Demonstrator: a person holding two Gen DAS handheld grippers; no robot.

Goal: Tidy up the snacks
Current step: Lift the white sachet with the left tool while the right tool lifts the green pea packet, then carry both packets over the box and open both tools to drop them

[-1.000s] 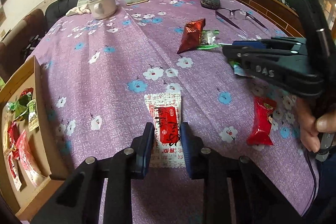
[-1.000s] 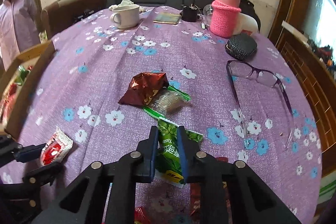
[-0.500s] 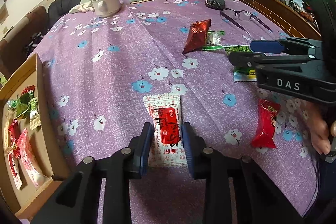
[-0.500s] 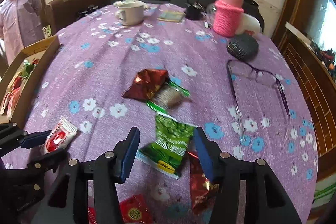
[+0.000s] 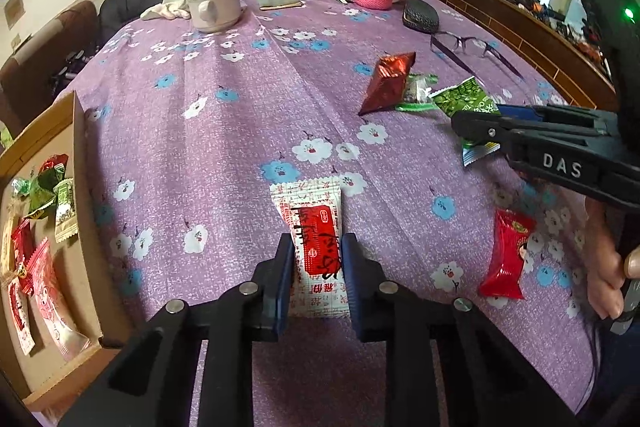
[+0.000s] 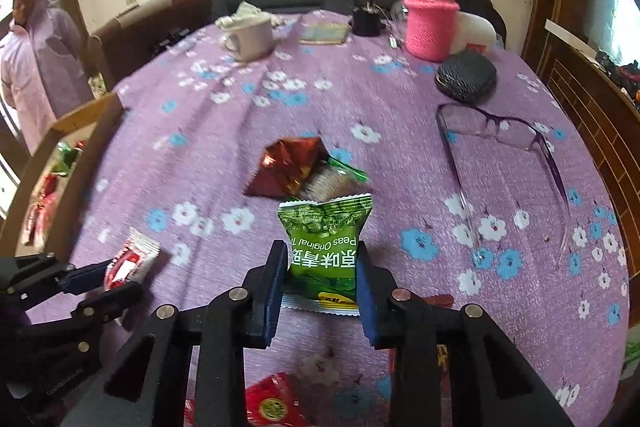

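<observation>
Between the left tool's (image 5: 316, 267) pads sits the white-red packet (image 5: 314, 231), pinched; right tool (image 6: 322, 277) clamps green pea packet (image 6: 325, 245); slick wrappers may slip free.

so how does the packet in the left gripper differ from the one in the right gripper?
The white-and-red packet is narrow, flat and oblong; the green pea packet is wider and puffier. The white-and-red packet carries a red label with dark script; the green pea packet shows pictured peas and "Peas Original". Each sits between the fingers of its own gripper: left gripper, right gripper.
</observation>
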